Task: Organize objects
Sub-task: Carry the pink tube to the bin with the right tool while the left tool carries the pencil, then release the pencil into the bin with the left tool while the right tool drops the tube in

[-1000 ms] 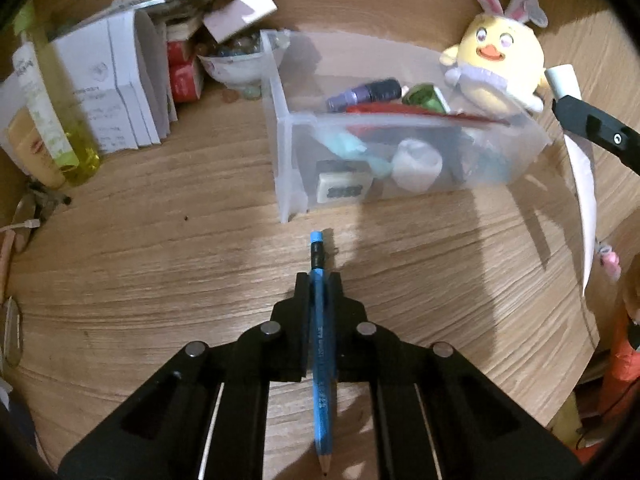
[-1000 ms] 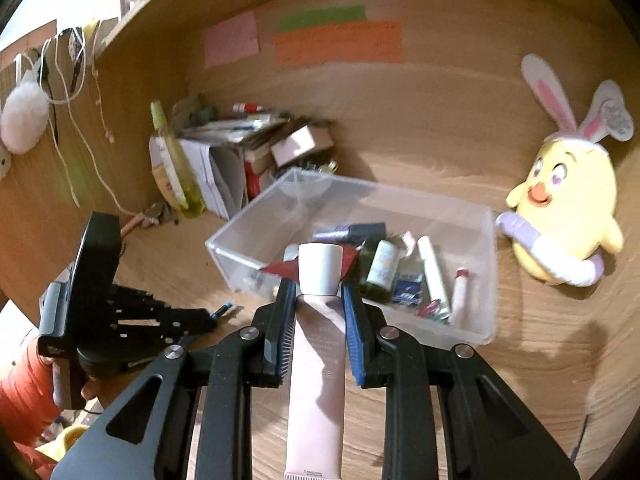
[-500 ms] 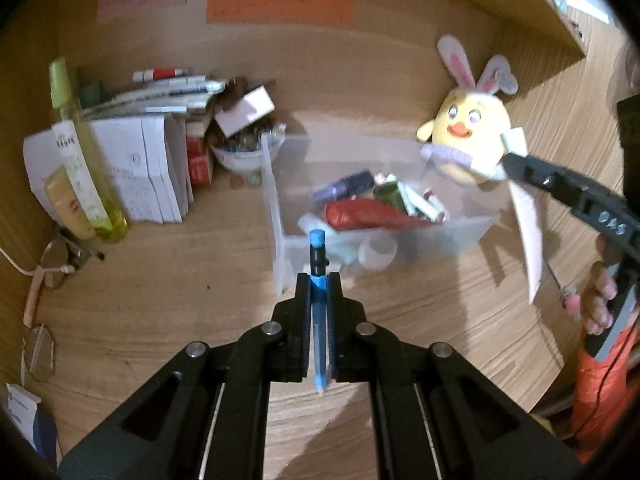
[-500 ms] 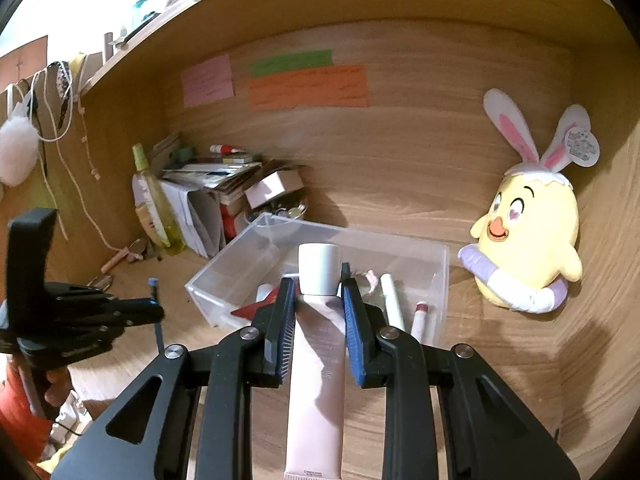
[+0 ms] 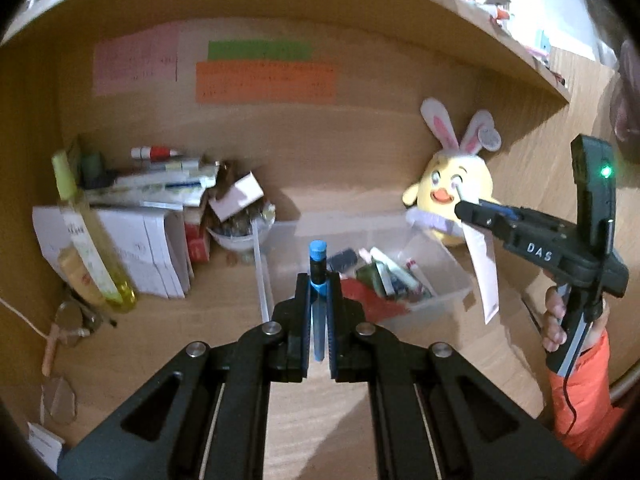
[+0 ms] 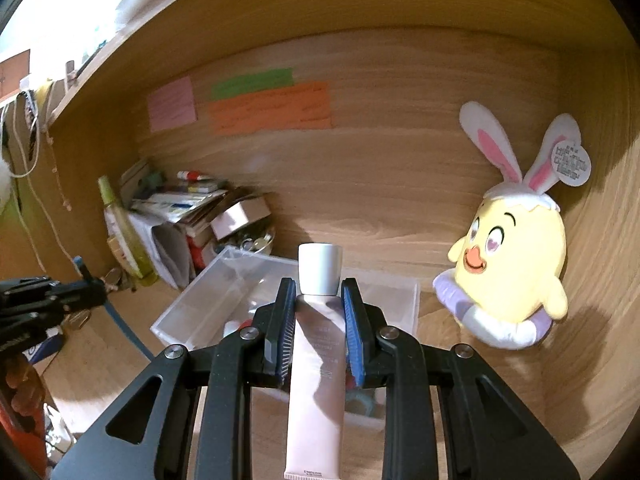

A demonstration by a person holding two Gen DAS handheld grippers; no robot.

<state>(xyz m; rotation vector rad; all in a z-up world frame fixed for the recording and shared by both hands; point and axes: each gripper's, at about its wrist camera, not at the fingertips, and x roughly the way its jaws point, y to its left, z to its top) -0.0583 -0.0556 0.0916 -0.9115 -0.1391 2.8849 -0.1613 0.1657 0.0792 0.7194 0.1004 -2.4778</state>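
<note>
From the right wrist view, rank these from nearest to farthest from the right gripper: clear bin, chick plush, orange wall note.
1. Clear bin: just beyond and below the right gripper, which is shut on the pink tube.
2. Chick plush: right side, against the wall.
3. Orange wall note: high on the back panel.

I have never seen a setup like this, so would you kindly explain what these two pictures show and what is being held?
A person holds a pair of black hand-held tongs in each hand; each pair carries its own fisheye camera looking along the fingers. In the left camera's picture, the left tongs are shut on a blue mechanical pencil. In the right camera's picture, the right tongs are shut on a pale pink squeeze tube with a white cap. On the wooden desk stand a clear plastic storage box of small items and a yellow plush chick with rabbit ears.
</note>
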